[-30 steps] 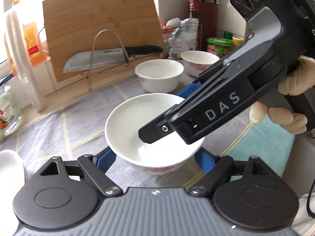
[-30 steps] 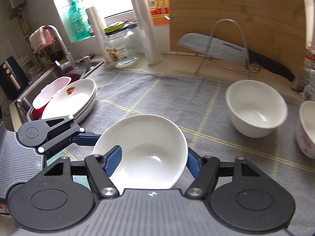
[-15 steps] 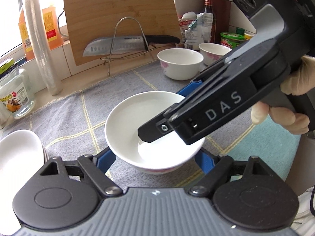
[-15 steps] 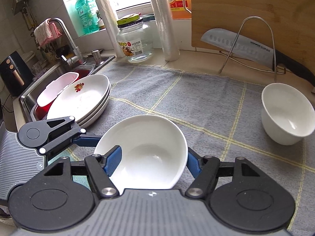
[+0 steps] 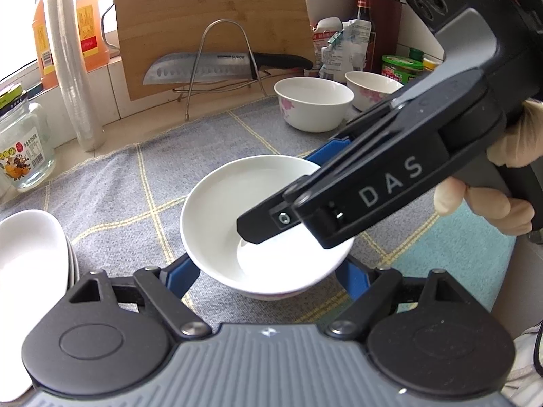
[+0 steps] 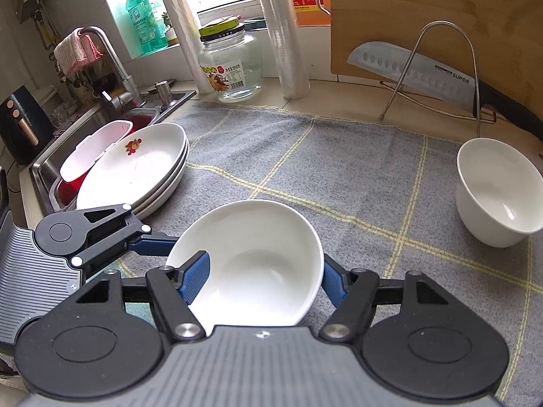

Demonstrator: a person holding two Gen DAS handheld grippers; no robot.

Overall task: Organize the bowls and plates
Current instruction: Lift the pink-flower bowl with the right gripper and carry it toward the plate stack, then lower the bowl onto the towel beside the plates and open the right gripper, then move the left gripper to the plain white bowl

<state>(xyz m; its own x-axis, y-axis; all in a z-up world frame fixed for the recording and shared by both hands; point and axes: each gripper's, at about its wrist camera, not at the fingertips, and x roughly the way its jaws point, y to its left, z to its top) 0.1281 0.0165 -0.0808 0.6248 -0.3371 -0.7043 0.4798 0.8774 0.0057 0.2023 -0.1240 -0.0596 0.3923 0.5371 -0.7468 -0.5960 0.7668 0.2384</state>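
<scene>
Step in hand: carrying one shallow white bowl, by my reading either to the plate stack or to the other bowls.
Left claw: clamped on the shallow white bowl from outside, blue pads against opposite walls.
Right claw: clenched on the same bowl's rim, one blue finger inside the bowl, the other outside the wall.
Where the bowl is: over the grey checked mat, just right of the plate stack; whether its foot touches the mat I cannot tell.
Doing it well: keep both claws moving together and the bowl level; release one claw only once the bowl rests.
Bowl contents: empty.
Plate stack: several white plates by the sink, the top one bare apart from a small printed motif.
Deep bowl: right of the held bowl, well apart, empty.
Flowered bowl: just beyond the deep bowl; its inside is not visible.
Glass jar: behind the plate stack, looks empty.
</scene>
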